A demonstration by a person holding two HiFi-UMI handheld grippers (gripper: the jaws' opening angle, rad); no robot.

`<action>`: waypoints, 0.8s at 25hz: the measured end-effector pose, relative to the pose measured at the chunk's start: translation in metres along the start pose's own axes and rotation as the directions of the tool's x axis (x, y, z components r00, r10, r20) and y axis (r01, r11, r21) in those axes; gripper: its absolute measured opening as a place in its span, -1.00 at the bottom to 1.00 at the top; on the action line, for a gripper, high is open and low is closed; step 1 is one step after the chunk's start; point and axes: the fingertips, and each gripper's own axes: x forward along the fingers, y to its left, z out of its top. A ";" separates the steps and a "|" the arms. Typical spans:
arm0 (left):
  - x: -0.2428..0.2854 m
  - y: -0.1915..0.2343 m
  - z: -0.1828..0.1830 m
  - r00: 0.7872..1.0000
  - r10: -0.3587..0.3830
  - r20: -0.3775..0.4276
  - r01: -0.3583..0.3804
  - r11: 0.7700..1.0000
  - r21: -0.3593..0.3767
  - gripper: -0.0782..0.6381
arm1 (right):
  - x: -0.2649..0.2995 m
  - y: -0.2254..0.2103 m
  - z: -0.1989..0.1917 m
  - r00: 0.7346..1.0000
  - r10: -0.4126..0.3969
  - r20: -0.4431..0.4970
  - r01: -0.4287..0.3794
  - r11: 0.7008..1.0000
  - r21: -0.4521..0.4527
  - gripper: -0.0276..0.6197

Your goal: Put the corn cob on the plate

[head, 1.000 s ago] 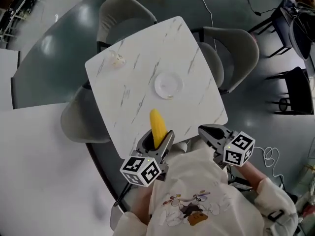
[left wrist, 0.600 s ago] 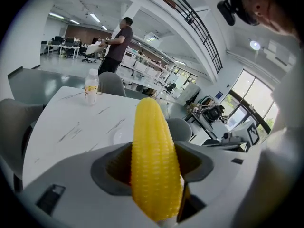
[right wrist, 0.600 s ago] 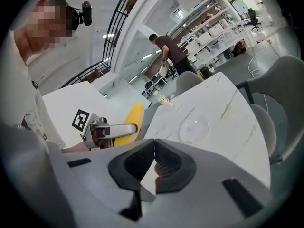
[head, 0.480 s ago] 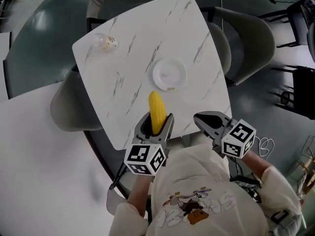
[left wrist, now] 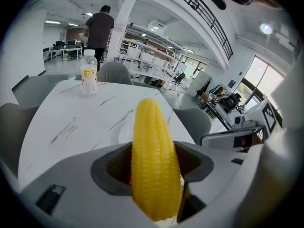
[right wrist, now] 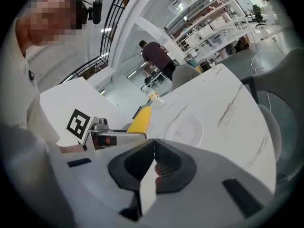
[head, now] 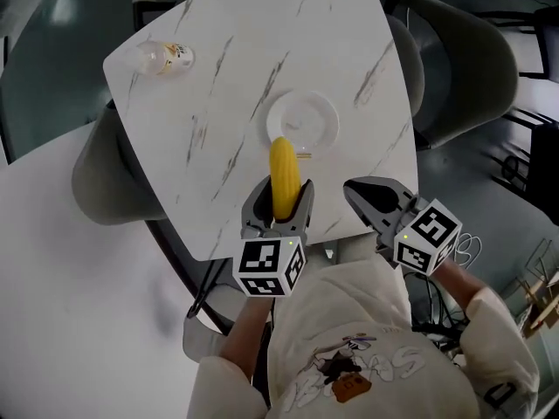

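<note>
**Corn gripped at its thick end, plate just ahead**

At lower centre, the left gripper [head: 279, 206] clamps the yellow ribbed corn cob [head: 284, 175] by its base. The cob's tip overlaps the near rim of the round white plate [head: 325, 112]. The cob looks stiff, light and bumpy, so it is unlikely to slip. At lower right, the right gripper [head: 371, 197] has its jaws pressed together on nothing.

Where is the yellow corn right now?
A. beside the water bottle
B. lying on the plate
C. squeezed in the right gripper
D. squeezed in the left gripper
D: the left gripper has its jaws clamped on the corn cob; the right gripper is shut on nothing.
</note>
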 end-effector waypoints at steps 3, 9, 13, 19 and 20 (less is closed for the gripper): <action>0.017 0.006 -0.004 1.000 0.012 -0.024 -0.012 1.000 -0.006 -0.04 | 0.009 -0.016 -0.002 1.000 -0.010 -0.006 0.010 0.999 0.035 -0.90; 0.054 0.021 0.001 0.998 0.038 -0.045 -0.039 0.999 -0.038 -0.04 | 0.031 -0.039 -0.004 0.999 -0.023 -0.024 0.024 0.998 0.062 -0.90; 0.079 0.028 0.001 0.996 0.051 -0.078 -0.054 0.998 -0.029 -0.04 | 0.044 -0.045 -0.003 0.999 -0.016 -0.029 0.018 0.997 0.078 -0.90; 0.107 0.045 -0.006 0.984 0.117 -0.137 -0.117 0.993 0.009 -0.04 | 0.051 -0.061 -0.003 0.999 -0.028 -0.039 0.032 0.994 0.108 -0.90; 0.110 0.047 -0.005 0.981 0.133 -0.141 -0.129 0.991 0.032 -0.04 | 0.051 -0.064 -0.003 0.999 -0.033 -0.037 0.037 0.993 0.114 -0.90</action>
